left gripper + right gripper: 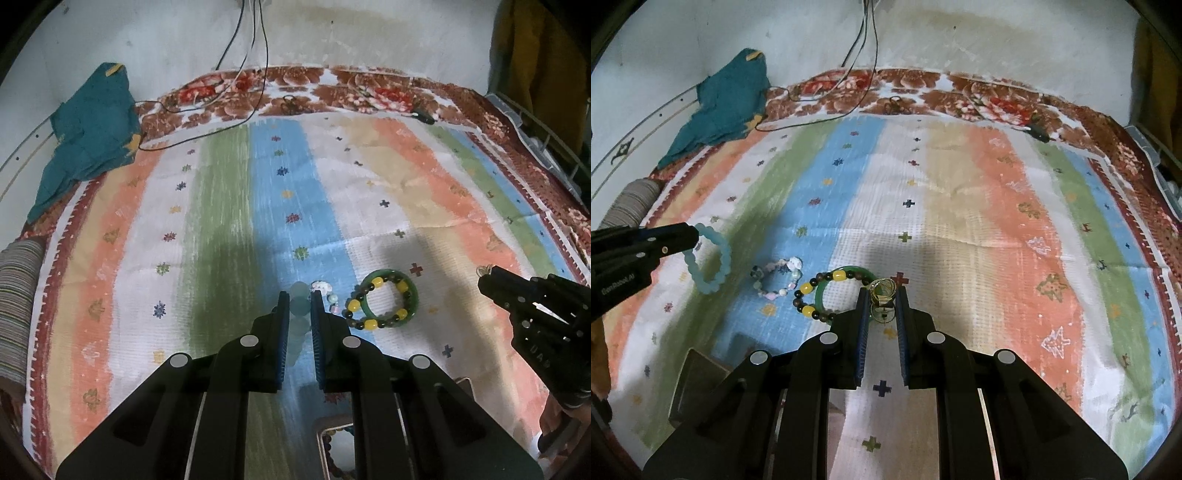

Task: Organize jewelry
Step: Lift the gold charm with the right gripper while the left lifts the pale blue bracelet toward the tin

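Step in hand, as judged: both pieces lifted, carry to storage pending.

Left gripper [298, 295] is clamped on the pale blue translucent bead bracelet [709, 258], hanging left of the green jade bangle [389, 301]. Right gripper [882, 293] is pinched on small gold-coloured jewellery [882, 290], just right of the bangle; its type is unclear. The yellow-and-dark bead bracelet [816, 295] lies across the bangle, and the pastel charm bracelet [775, 277] is just left of it.

Next: carry both to the tan box [325, 435] nearer than the bangle. The box is cut off, its contents hard to read.
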`<state>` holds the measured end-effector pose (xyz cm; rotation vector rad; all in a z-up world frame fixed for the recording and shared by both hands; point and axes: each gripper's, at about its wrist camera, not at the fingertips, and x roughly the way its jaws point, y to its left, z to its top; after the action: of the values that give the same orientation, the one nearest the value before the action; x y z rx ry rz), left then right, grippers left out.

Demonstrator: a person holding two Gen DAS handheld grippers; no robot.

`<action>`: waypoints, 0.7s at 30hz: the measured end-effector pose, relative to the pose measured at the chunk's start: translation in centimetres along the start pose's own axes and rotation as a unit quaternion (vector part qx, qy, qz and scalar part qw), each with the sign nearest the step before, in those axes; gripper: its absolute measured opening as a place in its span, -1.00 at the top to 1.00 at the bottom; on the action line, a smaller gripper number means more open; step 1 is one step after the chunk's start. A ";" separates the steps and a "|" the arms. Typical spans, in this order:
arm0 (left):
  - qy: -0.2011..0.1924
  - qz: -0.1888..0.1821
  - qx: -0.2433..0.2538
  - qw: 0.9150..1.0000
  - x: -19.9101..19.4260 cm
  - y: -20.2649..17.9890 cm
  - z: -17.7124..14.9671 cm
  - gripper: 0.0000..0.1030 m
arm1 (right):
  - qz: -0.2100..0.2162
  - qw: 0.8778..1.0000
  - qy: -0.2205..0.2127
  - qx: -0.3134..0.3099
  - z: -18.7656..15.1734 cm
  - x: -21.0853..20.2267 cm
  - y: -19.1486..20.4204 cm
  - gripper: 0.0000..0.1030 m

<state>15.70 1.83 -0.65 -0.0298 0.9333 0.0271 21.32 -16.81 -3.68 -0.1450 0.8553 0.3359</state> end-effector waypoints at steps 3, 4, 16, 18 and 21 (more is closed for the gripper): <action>-0.007 -0.003 -0.002 1.000 -0.7 -0.1 0.0 0.78 | -0.002 1.000 -0.008 0.002 -0.3 -0.7 -0.1 0.71; -0.010 -0.005 -0.002 1.000 -1.0 -0.1 0.0 0.78 | -0.002 1.000 -0.010 0.002 -0.3 -0.9 -0.1 0.71; -0.033 -0.017 0.019 0.999 -3.7 -1.7 -0.7 0.78 | 0.000 0.999 -0.043 -0.004 -1.0 -3.5 0.5 0.71; -0.036 -0.017 0.024 0.999 -4.0 -2.1 -0.9 0.78 | 0.000 0.999 -0.046 -0.004 -0.9 -3.7 0.5 0.71; -0.038 -0.023 0.026 0.999 -4.4 -2.3 -1.0 0.78 | 0.004 0.999 -0.050 -0.003 -1.0 -4.2 0.6 0.71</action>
<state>12.36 -0.51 2.29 -0.0025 0.8571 -0.0373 17.84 -17.52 -1.13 -0.1285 0.7562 0.3510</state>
